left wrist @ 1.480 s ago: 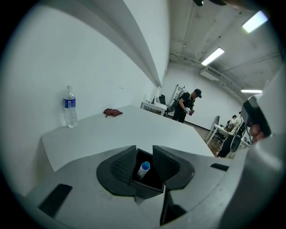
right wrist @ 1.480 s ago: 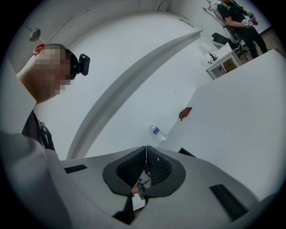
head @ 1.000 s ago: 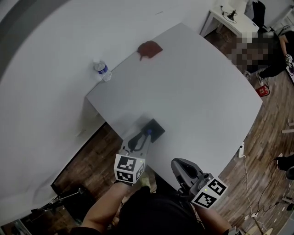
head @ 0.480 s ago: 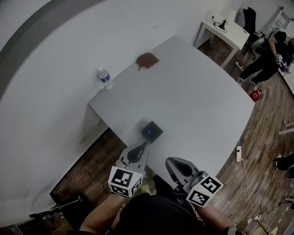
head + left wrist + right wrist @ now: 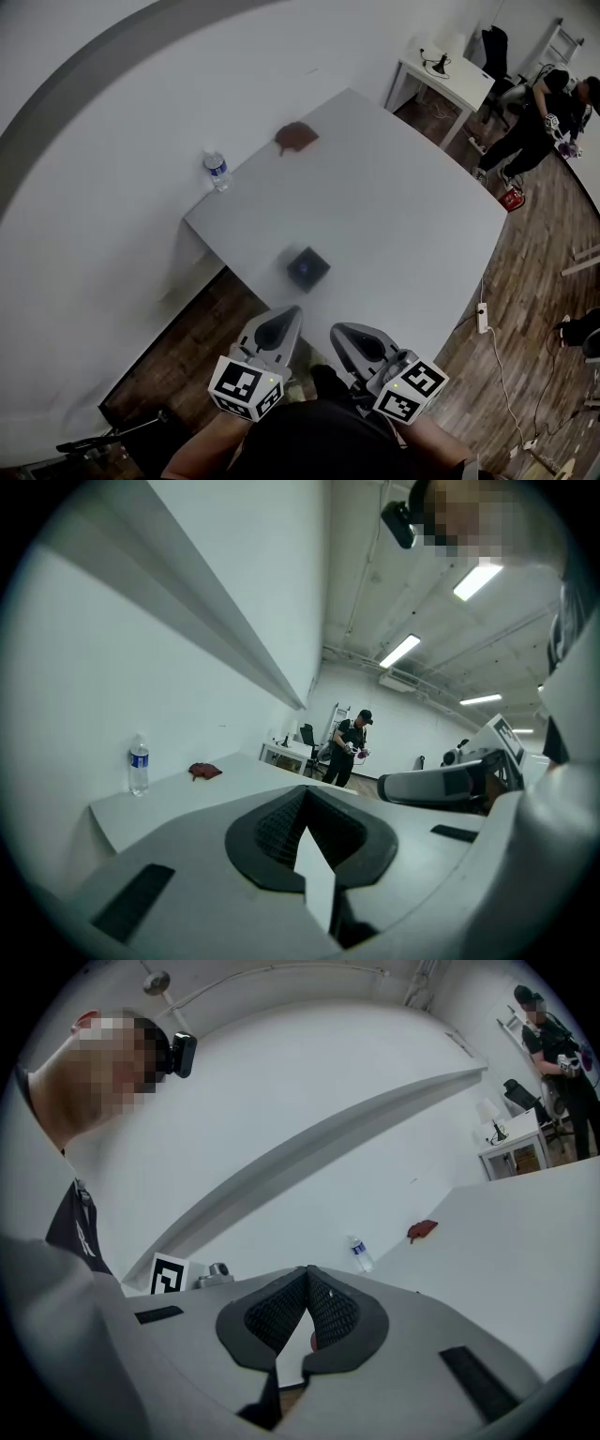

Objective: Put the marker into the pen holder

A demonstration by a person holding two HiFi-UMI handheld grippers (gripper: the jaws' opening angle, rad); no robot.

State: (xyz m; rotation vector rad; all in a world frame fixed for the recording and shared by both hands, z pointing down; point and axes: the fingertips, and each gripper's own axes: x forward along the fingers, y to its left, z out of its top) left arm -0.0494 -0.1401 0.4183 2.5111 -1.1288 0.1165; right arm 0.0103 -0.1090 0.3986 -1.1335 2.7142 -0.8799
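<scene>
Both my left gripper (image 5: pixel 284 317) and right gripper (image 5: pixel 343 334) have withdrawn to the lower frame, jaws closed and empty. The blue marker (image 5: pixel 305 269) sits in the black square pen holder (image 5: pixel 320 267) at centre; I judge the task complete.

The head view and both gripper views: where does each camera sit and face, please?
Head view: on the person's head, down at the table and pen holder; left hand-held gripper and right hand-held gripper show.
Left gripper view: rides the left one, across the table; shut jaws show.
Right gripper view: rides the right one, toward the wall; shut jaws, shoulder show.
Shared: water bottle, red cloth.
</scene>
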